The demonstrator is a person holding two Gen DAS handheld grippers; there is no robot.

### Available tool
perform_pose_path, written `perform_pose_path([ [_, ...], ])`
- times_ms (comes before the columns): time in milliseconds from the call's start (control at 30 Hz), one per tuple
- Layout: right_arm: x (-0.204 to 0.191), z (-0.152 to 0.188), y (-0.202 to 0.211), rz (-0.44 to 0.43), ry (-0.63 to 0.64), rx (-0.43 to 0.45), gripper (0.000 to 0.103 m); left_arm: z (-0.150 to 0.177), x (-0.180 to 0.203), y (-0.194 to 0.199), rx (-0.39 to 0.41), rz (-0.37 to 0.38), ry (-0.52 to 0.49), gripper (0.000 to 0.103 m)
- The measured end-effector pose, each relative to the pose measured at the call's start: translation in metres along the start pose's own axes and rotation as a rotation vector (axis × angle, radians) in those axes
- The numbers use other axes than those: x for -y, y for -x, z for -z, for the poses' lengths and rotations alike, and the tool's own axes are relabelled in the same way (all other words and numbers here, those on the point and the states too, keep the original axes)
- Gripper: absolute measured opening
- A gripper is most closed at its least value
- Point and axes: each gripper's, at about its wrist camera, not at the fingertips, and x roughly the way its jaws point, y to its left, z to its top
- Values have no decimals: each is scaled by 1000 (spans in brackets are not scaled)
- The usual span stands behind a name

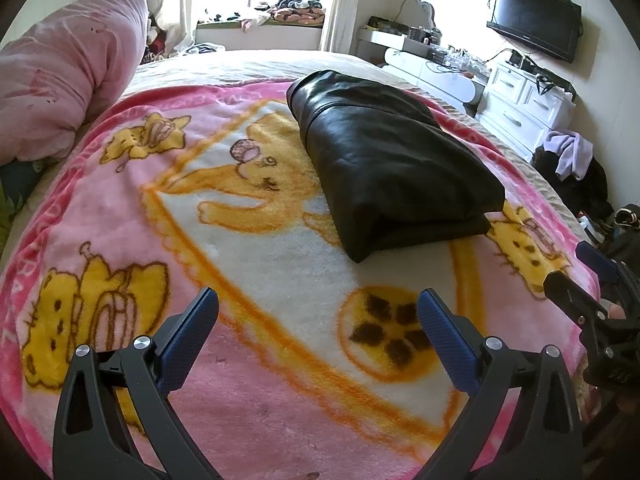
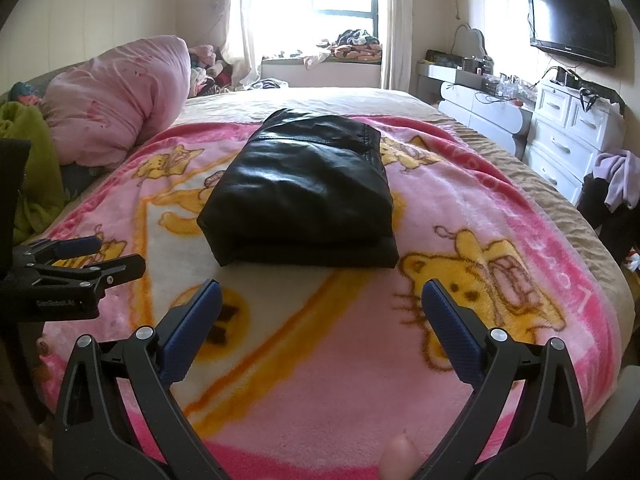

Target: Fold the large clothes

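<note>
We note the black leather garment (image 2: 300,188) lying folded in a compact stack on the pink cartoon blanket (image 2: 460,216) covering the bed. Left gripper (image 1: 318,322) hovers above the blanket, jaws spread wide, holding nothing. Right gripper (image 2: 318,312) likewise wide apart and empty, short of the garment's near edge.

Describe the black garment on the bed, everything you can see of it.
The black garment looks like glossy leather or imitation leather, with stitched seams near its far end. It is folded into a thick, roughly rectangular bundle of stacked layers, the fold edge rounded at the near left corner. It lies flat on the pink cartoon blanket, mid-bed. Nothing else touches it; both grippers are open and short of it.
</note>
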Motion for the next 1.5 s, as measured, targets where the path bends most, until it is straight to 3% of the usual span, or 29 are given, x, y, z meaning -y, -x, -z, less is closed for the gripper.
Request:
perform_pose_path([
  [1500,2,0,0,3,6,-3,94,-1,-2,0,5,1,-2,99],
])
